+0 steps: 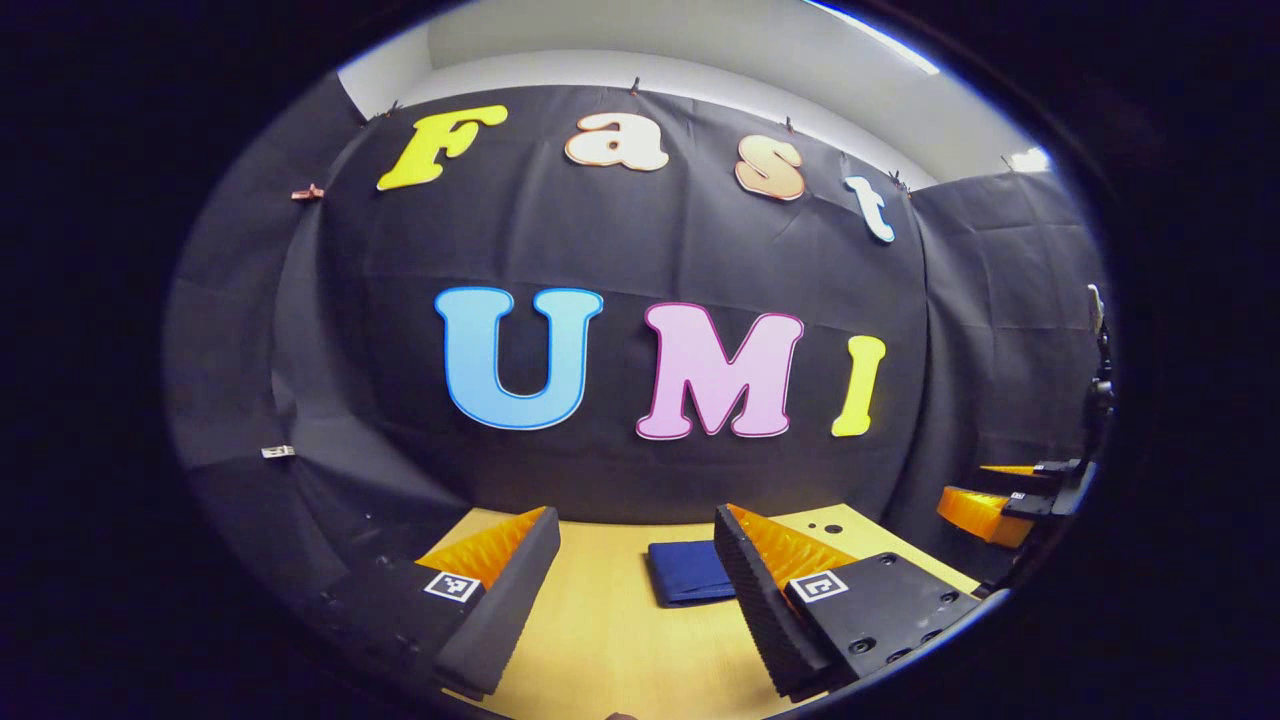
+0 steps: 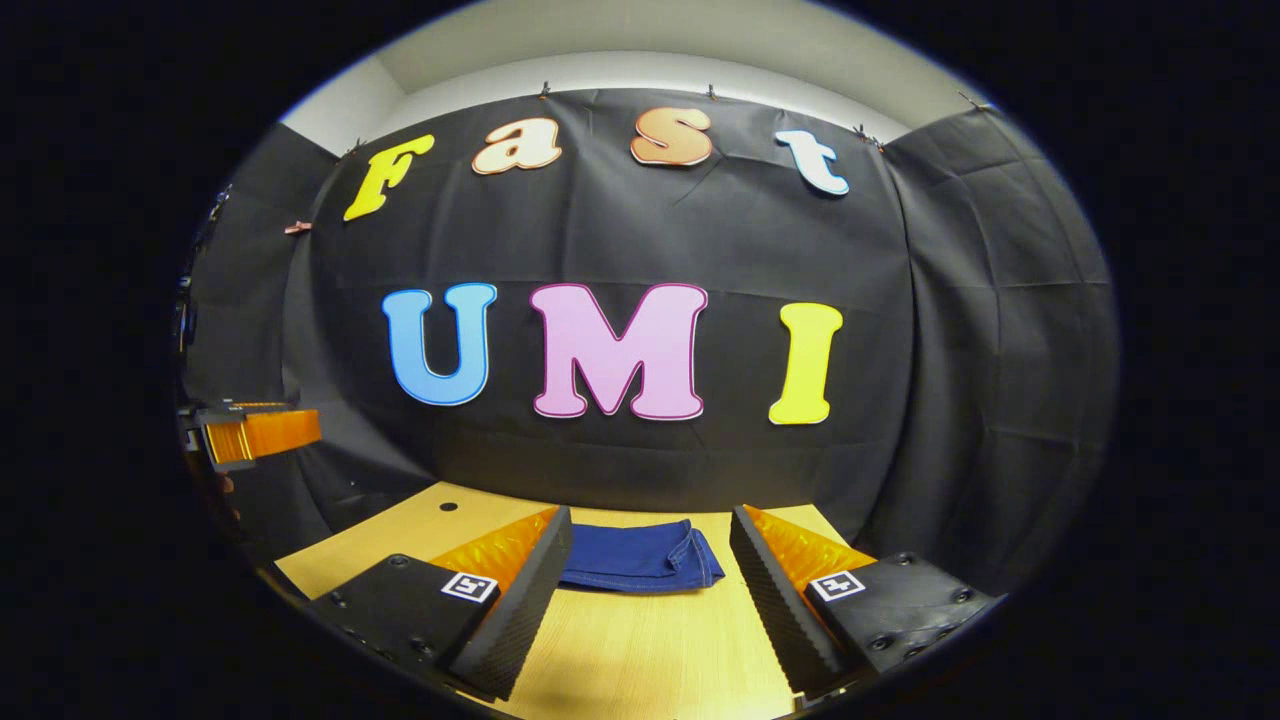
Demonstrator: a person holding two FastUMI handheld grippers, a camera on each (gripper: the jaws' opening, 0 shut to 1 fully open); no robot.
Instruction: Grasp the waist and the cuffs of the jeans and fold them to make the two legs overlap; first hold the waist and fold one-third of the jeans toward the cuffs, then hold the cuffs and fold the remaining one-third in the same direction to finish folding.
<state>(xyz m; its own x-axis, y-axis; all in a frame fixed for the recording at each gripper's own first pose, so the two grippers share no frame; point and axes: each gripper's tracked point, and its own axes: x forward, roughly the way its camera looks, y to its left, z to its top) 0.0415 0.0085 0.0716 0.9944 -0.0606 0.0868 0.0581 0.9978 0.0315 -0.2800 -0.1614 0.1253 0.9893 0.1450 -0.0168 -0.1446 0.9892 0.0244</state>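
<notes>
Dark blue jeans [image 2: 640, 556] lie folded into a compact stack on the wooden table [image 2: 640, 650], near its far edge by the booth wall. In the left gripper view the same folded jeans [image 1: 690, 572] sit ahead and a bit to the right. My left gripper [image 1: 635, 590] is raised above the table, open, with nothing between its fingers. My right gripper [image 2: 650, 590] is also open and empty, held short of the jeans. The right gripper [image 1: 1010, 500] shows at the right edge of the left gripper view, and the left gripper [image 2: 250, 432] at the left edge of the right gripper view.
The black cloth wall stands right behind the table's far edge. Small holes [image 1: 828, 527] mark the tabletop near the back right corner, and another hole [image 2: 448, 506] lies at the back left. Bare wood stretches between the grippers and the jeans.
</notes>
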